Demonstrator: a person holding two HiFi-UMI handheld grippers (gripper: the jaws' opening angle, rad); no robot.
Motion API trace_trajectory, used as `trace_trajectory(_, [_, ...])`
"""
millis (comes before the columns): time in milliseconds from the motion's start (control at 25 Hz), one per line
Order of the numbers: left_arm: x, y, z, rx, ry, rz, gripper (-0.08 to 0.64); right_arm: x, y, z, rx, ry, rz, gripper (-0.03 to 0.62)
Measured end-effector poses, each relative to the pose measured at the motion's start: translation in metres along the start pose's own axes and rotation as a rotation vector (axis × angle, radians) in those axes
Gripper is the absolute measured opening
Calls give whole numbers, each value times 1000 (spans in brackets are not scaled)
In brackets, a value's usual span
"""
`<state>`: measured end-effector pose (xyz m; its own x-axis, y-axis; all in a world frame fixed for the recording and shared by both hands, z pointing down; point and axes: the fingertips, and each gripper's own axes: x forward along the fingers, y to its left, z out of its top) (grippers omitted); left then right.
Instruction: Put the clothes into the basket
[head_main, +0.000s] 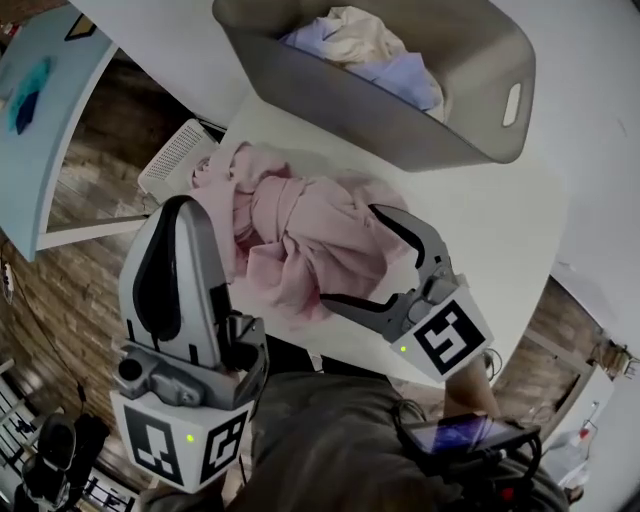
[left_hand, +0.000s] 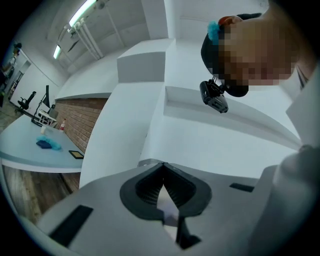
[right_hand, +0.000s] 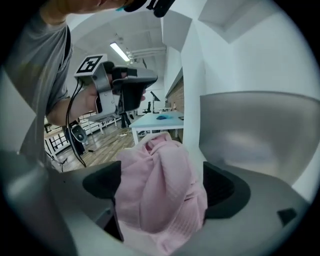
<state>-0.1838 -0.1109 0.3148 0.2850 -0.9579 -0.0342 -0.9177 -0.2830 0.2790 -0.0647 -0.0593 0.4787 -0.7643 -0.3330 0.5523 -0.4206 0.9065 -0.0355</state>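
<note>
A crumpled pink garment (head_main: 300, 240) lies on the white table (head_main: 500, 230), just in front of the grey basket (head_main: 400, 130). The basket holds pale blue and cream clothes (head_main: 360, 50). My right gripper (head_main: 350, 255) stands open over the near right side of the pink garment, one finger on each side of a fold. In the right gripper view the pink cloth (right_hand: 160, 190) bulges up between the dark pads (right_hand: 227, 190), with the basket wall (right_hand: 260, 130) right behind. My left gripper (head_main: 185, 205) is shut and empty, at the garment's left edge; its view (left_hand: 161, 167) looks away at white walls.
A white ribbed object (head_main: 180, 155) sits below the table's left edge, over wooden floor. A light blue table (head_main: 50, 100) stands at the far left. The basket has a handle slot (head_main: 512, 104) on its right end. The table's near edge runs close to my body.
</note>
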Motion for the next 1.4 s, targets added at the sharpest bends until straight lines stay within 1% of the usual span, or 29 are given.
trace_trajectory(80, [0,10,-11,-13,23,4,9,13,1,-11,-13,33,5,533])
trace_trajectory(200, [3,29,-28,-31,43,13,9,34,1,-30,-11,82,12,571])
trace_trajectory(280, [6,41,-38,-42,48,18,9,48,1,-42,-15,110,32,581])
trace_trajectory(360, [9,47,-41,-44,43,22,9,54,0,-47,-23,119,38,584])
trace_trajectory(600, [6,53,-41,-46,31,37,9,50,-6,-52,-31,128,37,581])
trace_trajectory(640, [5,54,-41,-48,30,40,9,48,-8,-53,-39,133,32,572])
trace_trajectory(720, [3,55,-41,-52,28,46,9,44,-11,-53,-59,139,19,466])
trace_trajectory(800, [0,56,-42,-57,26,51,9,42,-12,-53,-67,135,8,386])
trace_trajectory(960, [-4,59,-43,-65,22,62,9,45,-9,-53,-47,108,-12,279])
trace_trajectory(1080, [-5,62,-43,-62,23,72,9,46,-7,-55,-44,87,-35,262])
trace_trajectory(1200, [-6,62,-40,-41,31,86,9,44,-4,-54,-26,41,-48,244])
trace_trajectory(1280, [-9,61,-31,-28,27,97,9,42,-2,-46,-21,19,-51,238])
trace_trajectory(1400, [-10,56,-6,-2,4,100,9,35,-1,-25,-49,-18,-49,228])
